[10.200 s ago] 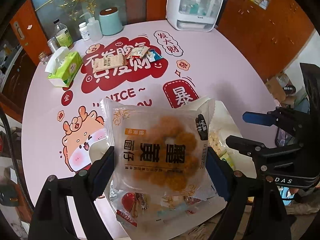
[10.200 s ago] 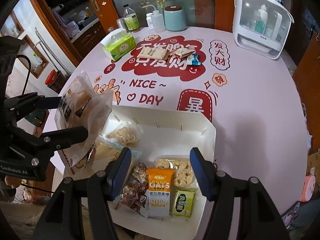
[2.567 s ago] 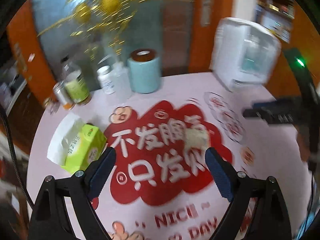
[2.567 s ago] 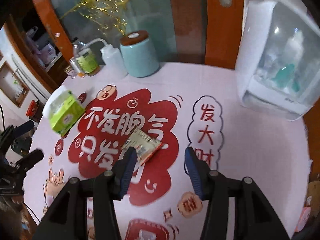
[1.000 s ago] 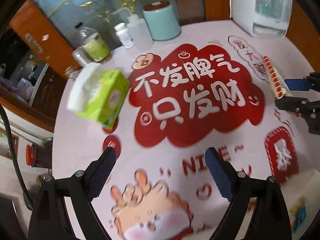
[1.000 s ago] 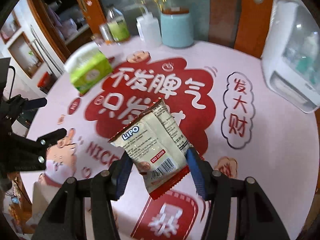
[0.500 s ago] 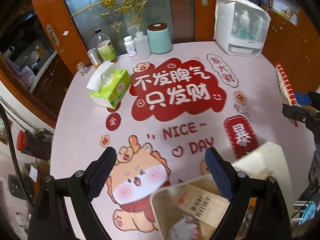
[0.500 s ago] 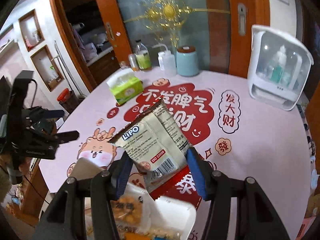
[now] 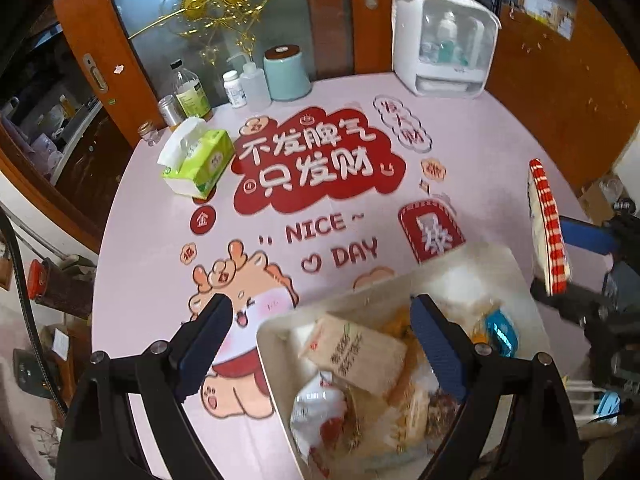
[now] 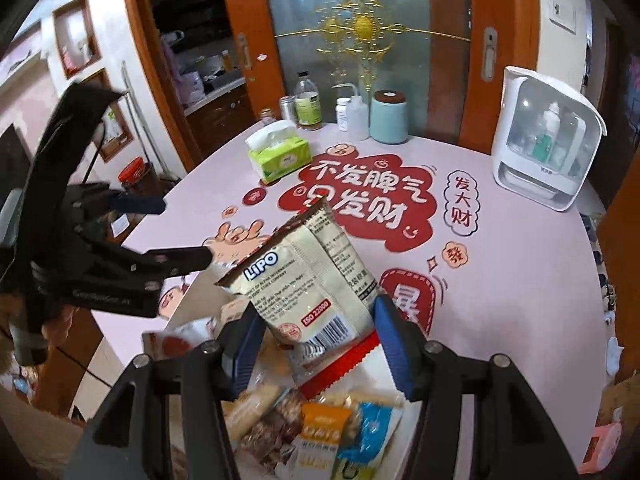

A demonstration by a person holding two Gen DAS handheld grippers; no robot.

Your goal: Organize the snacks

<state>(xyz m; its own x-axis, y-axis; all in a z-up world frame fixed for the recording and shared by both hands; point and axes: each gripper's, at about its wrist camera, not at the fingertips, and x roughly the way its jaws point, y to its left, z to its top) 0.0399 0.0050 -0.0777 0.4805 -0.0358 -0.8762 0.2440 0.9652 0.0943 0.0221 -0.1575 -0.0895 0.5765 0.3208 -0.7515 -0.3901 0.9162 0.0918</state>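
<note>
A big round pink surface fills both views, with red words and a cartoon animal printed on it. At its near edge sits a white box full of snacks. At the far side stand a white cabinet, a blue-green jar, some bottles and a green tissue pack.

The right gripper is closed on a cream packet with "LIPO" on it and red zigzag ends. Its two blue pads press the packet's lower sides. The packet is up in the air, over the box and not touching it. Its long side runs from the gripper up and away toward the far side of the surface, leaning a bit to the right. The barcode end is near the gripper and the other end points away. In the left view you see the packet edge-on at the right, standing almost upright above the box's right side.

The left gripper is wide and holds nothing. It hangs over the left part of the box, with a tan snack pack lying in the box below it
</note>
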